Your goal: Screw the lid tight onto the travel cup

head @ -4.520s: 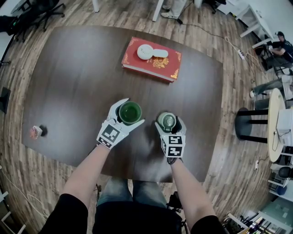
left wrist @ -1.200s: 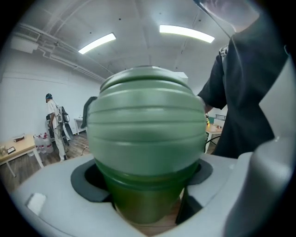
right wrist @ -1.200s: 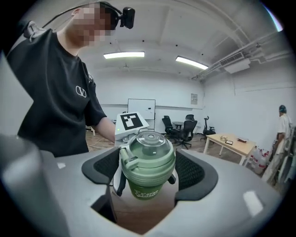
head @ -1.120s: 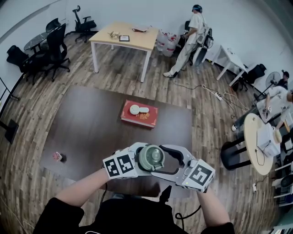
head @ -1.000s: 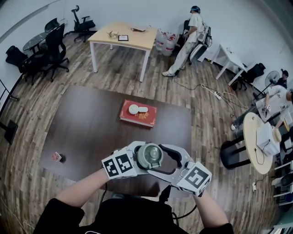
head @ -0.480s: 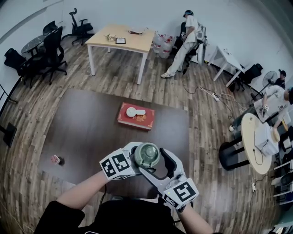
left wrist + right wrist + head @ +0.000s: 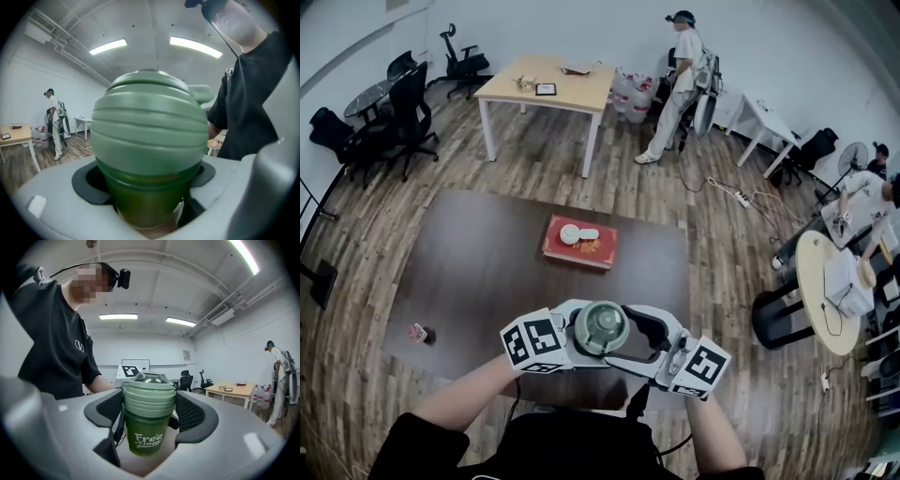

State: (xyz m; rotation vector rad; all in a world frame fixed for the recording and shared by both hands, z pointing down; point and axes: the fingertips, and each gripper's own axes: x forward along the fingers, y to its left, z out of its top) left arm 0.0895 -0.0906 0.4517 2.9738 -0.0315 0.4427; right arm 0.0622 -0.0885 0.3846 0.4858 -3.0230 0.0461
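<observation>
A dark green travel cup point(image 7: 147, 439) with white lettering is held up above the brown table point(image 7: 487, 272), close to the person's chest. Its pale green ribbed lid point(image 7: 600, 326) sits on top, level. My left gripper point(image 7: 150, 208) is shut on the cup's body just under the lid. From the opposite side, my right gripper point(image 7: 149, 414) has its jaws closing around the lid point(image 7: 149, 397), and both dark pads touch its sides. In the left gripper view the lid point(image 7: 150, 136) fills most of the picture and hides the cup's lower part.
On the table lie a red book point(image 7: 586, 246) with two white items on it and a small object point(image 7: 417, 332) near the left edge. Beyond stand a light wooden table point(image 7: 548, 82), office chairs point(image 7: 403, 103), a standing person point(image 7: 680, 84) and a round table point(image 7: 830, 291) at right.
The right gripper swung round the lid toward the person's body half a second ago and has now swung back to the right. The cup stays raised in the left gripper.
</observation>
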